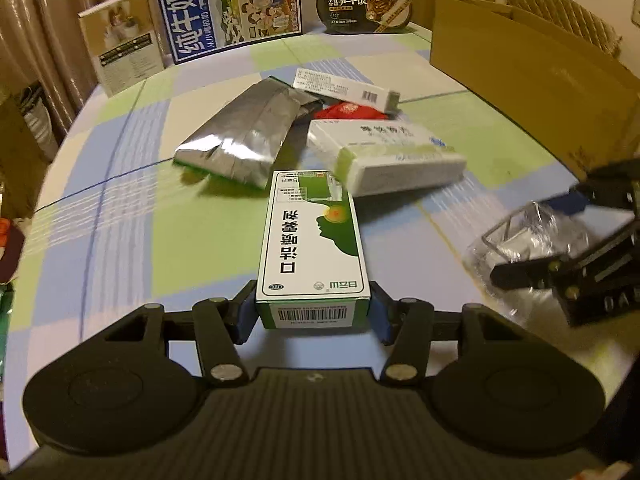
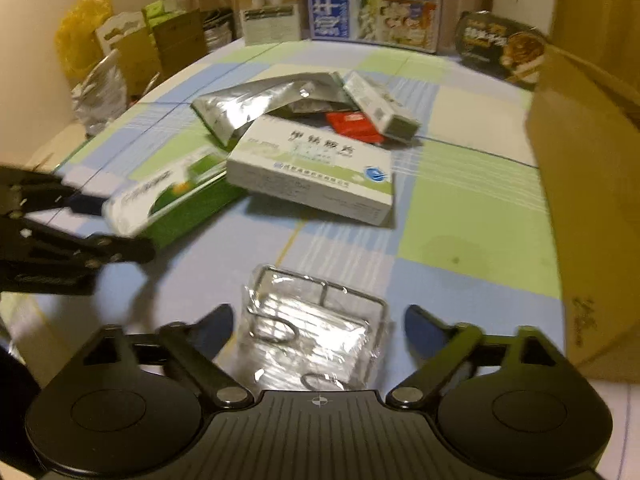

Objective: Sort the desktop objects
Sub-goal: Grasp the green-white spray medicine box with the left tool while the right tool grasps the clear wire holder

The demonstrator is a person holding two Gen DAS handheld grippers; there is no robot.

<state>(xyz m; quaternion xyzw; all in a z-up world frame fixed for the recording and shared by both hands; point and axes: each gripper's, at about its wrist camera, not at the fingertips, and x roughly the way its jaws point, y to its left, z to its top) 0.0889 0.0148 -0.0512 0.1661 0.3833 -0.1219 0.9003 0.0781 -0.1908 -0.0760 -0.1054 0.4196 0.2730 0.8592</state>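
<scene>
Right at your left gripper (image 1: 314,308), the blue pads are clamped on the barcode end of the green-and-white spray box (image 1: 312,240), so you've got that one in a firm hold, its far end pointing at the pile. Over on your right gripper (image 2: 318,330), the jaws stand wide apart, clear of the wire rack in clear wrap (image 2: 308,332) that lies between them on the tablecloth (image 2: 460,216); that reads as released, nothing pinched. So the step in hand looks like this: spray box picked, wrapped rack let go just beside the big cardboard box (image 2: 592,184). Just past the spray box sits the white medicine box (image 1: 384,156), leaning over the pile, and left of it the silver foil pack (image 1: 248,132). Behind the white box there's a red packet (image 1: 346,111) with a slim white carton (image 1: 344,87) lying across it. Farther still from the cardboard box, a black meal tray (image 1: 364,8) and a blue milk carton (image 1: 188,12) stand at the table's back edge. Next, I'd judge, you carry the spray box clear of the white box without nudging it, and choose its spot.
</scene>
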